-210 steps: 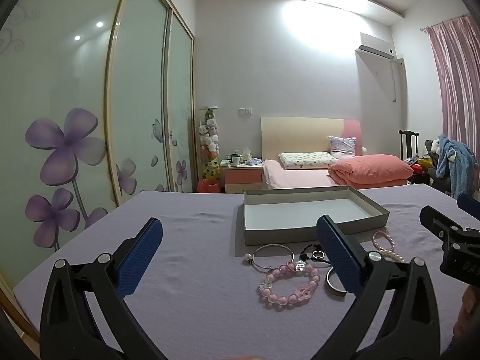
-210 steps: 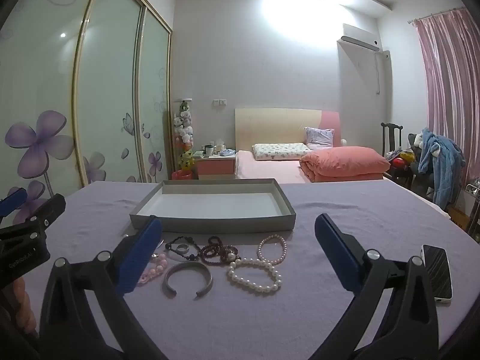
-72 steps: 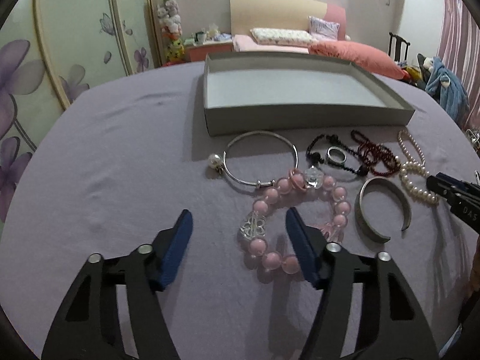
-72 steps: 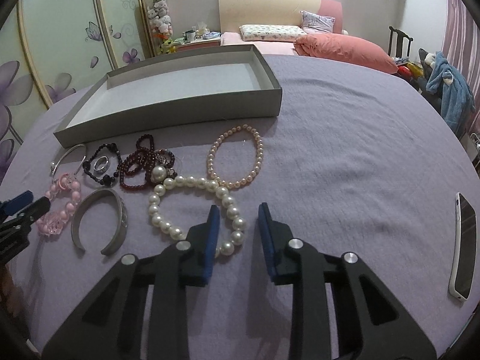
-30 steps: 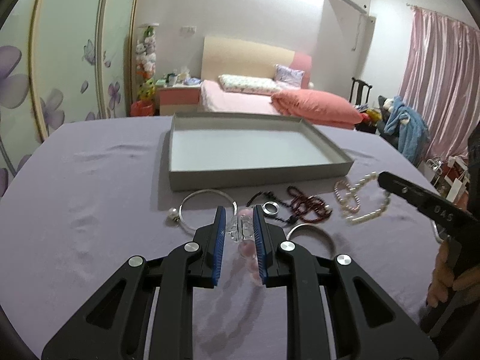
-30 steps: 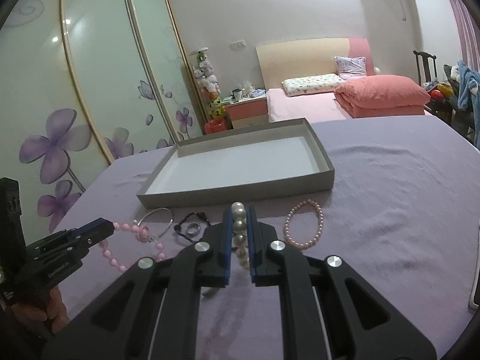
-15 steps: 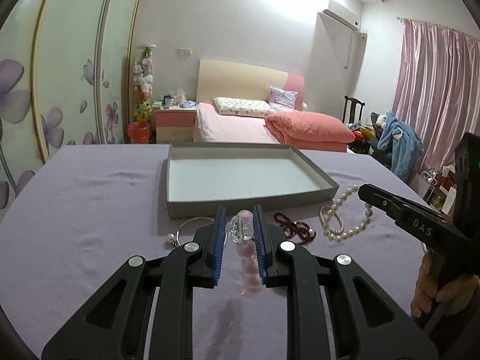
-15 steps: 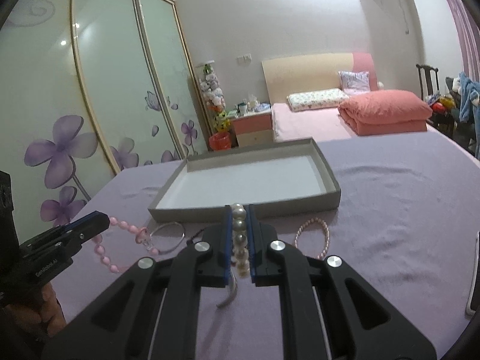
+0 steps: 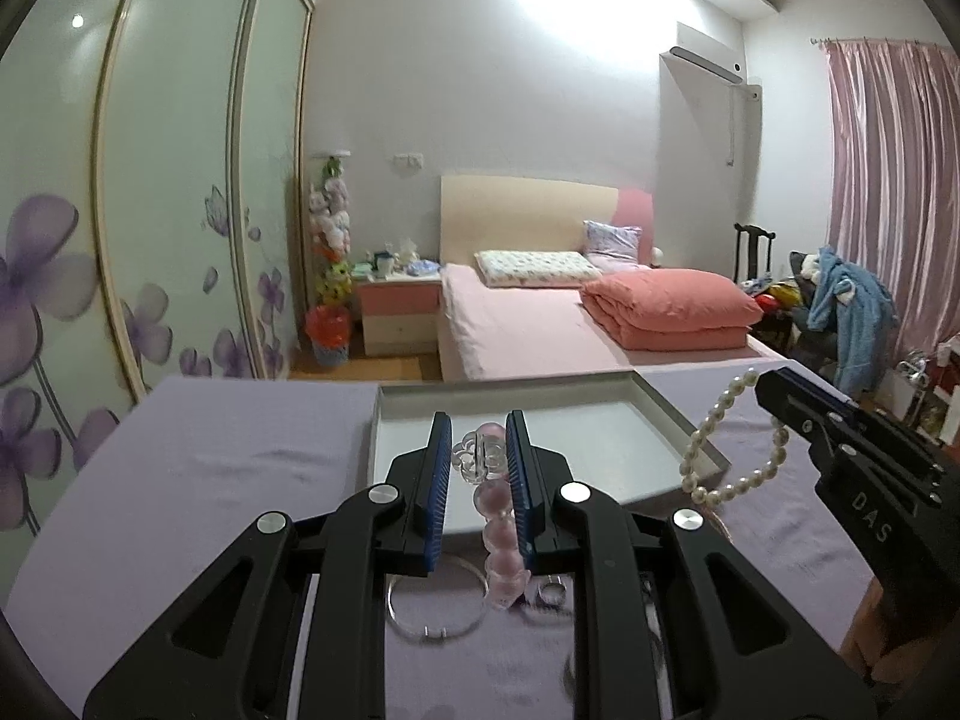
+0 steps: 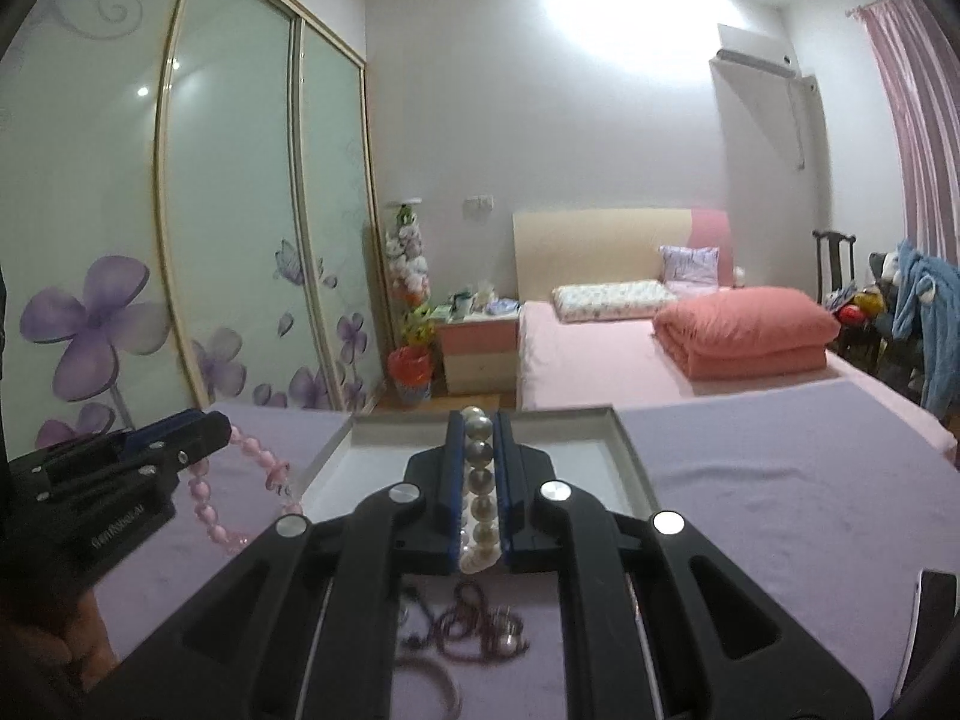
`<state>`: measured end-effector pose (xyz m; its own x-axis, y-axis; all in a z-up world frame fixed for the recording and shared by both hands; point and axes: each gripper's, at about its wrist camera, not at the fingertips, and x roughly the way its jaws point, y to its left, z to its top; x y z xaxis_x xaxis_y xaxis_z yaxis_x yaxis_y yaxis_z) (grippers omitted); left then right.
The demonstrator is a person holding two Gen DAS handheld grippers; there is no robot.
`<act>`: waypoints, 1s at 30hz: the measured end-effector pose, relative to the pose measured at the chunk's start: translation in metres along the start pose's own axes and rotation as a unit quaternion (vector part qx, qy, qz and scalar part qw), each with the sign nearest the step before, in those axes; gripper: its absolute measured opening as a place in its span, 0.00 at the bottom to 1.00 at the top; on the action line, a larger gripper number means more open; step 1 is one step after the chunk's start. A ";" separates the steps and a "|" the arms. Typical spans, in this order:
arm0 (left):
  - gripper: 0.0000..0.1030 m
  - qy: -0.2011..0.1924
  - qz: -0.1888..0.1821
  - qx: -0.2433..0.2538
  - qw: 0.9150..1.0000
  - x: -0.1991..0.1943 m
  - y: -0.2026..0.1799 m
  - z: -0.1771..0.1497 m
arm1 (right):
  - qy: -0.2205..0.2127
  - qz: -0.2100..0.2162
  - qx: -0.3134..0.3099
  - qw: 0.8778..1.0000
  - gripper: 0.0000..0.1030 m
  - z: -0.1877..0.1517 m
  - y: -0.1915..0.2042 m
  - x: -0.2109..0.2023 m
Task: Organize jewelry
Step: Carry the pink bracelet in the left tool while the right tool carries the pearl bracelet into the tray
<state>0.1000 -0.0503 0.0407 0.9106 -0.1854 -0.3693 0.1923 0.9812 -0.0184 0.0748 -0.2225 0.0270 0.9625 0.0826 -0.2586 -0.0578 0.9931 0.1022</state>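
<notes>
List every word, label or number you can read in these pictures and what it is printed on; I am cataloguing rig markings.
"DAS": white letters on the black body of the right gripper, seen from the left wrist camera.
A line of small pale lettering on the black body of the left gripper, seen from the right wrist camera: too blurred to read.
Nothing readable on the grey cardboard tray or elsewhere.

Two bracelets held above the worktop, tray ahead.
The left gripper [image 9: 478, 456] holds a bead bracelet [image 9: 501, 531]; the tray [image 9: 690, 420] lies beyond it, a bangle [image 9: 437, 609] and ring [image 9: 551, 591] beneath. To its right, the right gripper [image 10: 480, 462] holds a pearl bracelet [image 9: 729, 444].
</notes>
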 end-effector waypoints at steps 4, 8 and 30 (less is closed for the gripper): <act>0.19 0.000 0.010 0.002 1.000 0.021 -0.003 0.006 | -0.001 -0.005 0.006 1.000 0.10 0.009 -0.004 0.022; 0.19 0.008 0.015 -0.004 1.000 0.043 0.001 0.009 | 0.009 -0.011 0.017 1.000 0.10 0.012 -0.014 0.051; 0.21 0.094 0.012 -0.034 0.995 0.139 0.019 0.003 | 0.147 -0.016 0.082 0.986 0.36 -0.008 -0.046 0.182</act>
<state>0.2312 -0.0577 -0.0084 0.8286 -0.1555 -0.5378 0.1415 0.9876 -0.0675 0.2506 -0.2522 -0.0329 0.8432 0.0965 -0.5288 0.0382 0.9705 0.2379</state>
